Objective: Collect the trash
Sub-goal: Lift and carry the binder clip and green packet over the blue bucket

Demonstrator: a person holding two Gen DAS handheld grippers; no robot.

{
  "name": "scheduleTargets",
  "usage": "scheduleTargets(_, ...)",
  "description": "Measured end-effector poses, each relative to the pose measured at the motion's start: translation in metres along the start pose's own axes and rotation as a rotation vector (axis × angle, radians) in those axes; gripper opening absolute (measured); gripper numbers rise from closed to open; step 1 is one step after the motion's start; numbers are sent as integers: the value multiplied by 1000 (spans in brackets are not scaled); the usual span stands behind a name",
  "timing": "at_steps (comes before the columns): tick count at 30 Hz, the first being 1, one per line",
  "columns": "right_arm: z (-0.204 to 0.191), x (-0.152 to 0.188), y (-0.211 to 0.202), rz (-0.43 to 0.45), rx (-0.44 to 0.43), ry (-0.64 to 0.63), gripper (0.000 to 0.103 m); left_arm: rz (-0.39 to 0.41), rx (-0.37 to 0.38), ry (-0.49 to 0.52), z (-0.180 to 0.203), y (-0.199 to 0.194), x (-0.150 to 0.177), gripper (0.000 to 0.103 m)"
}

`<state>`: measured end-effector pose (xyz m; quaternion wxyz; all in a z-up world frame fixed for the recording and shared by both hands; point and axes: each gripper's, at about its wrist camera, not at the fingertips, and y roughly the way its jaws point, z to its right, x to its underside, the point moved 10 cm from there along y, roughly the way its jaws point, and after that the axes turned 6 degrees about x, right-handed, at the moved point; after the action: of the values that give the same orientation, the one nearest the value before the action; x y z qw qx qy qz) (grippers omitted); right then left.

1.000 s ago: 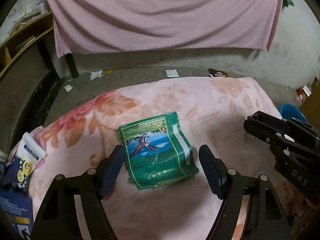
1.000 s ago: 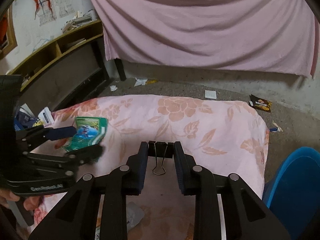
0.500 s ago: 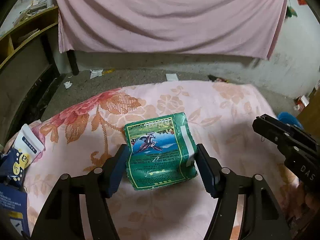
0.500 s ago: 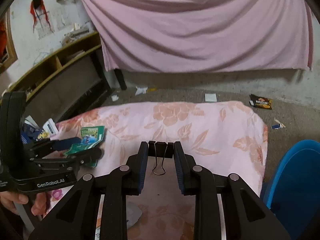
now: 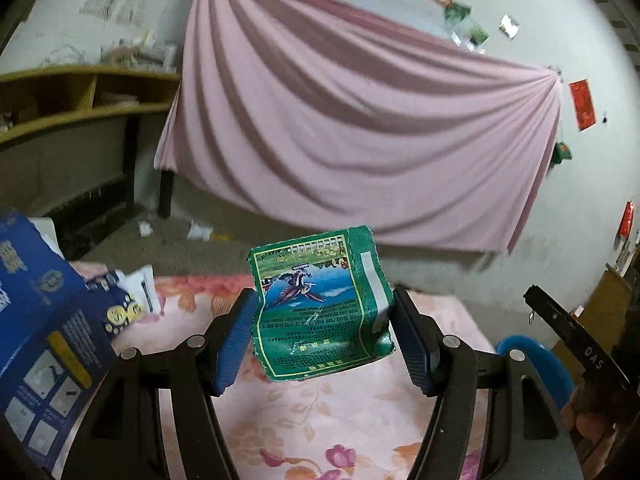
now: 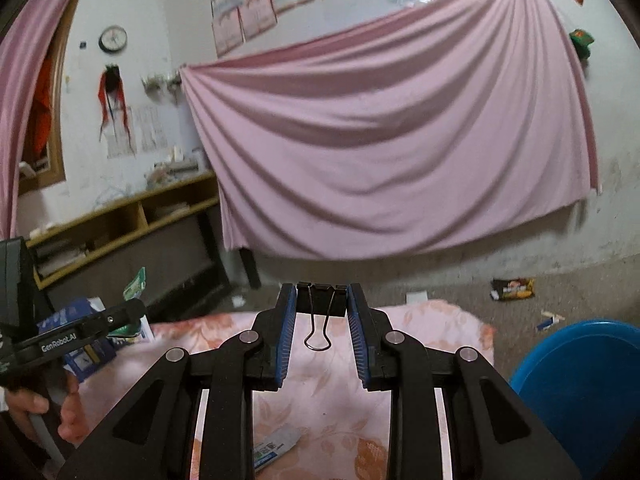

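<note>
Your left tongs (image 5: 324, 320) are clamped on the crumpled green printed foil packet (image 5: 322, 308), pads on its two side edges, packet lifted clear of the pink floral cloth (image 5: 320, 412) covering the bench. Your right tongs (image 6: 321, 312) are narrow, pinched on a black metal binder clip (image 6: 321, 300) whose wire loop hangs down between the pads. The round blue plastic bin (image 6: 580, 392) sits off the bench edge at 4 o'clock from the right tongs; in the left view its rim (image 5: 532, 356) shows at 3 o'clock, beyond the right tool. My read: you're mid-carry, and the bin is the drop point. Keep the squeeze steady, the foil is slick and only held by its edges, so any slack and it slides out. Swing left tongs toward 3 o'clock, pass above the right tool rather than through it, and get fully over the bin mouth before letting go; a light packet will flutter, so release low. More litter left: blue and white cartons (image 5: 48, 320) at 9 o'clock, a flat blue-grey sachet (image 6: 276, 450) on the cloth under the right tongs, and a dark snack wrapper (image 6: 513, 289) on the floor at 2 o'clock.
</note>
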<state>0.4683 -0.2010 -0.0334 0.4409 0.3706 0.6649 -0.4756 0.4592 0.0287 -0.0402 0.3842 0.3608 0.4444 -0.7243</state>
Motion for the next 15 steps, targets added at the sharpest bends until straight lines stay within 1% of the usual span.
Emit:
scheduleTargets(3, 2, -9, -13, 55, 11, -6, 24, 77, 12, 38, 13, -15, -14, 61)
scheduleTargets(9, 14, -26, -38, 162, 65, -27, 24, 176, 40, 97, 49, -33, -32, 61)
scheduleTargets(15, 23, -33, -57, 209, 91, -24, 24, 222, 56, 173, 90, -42, -34, 61)
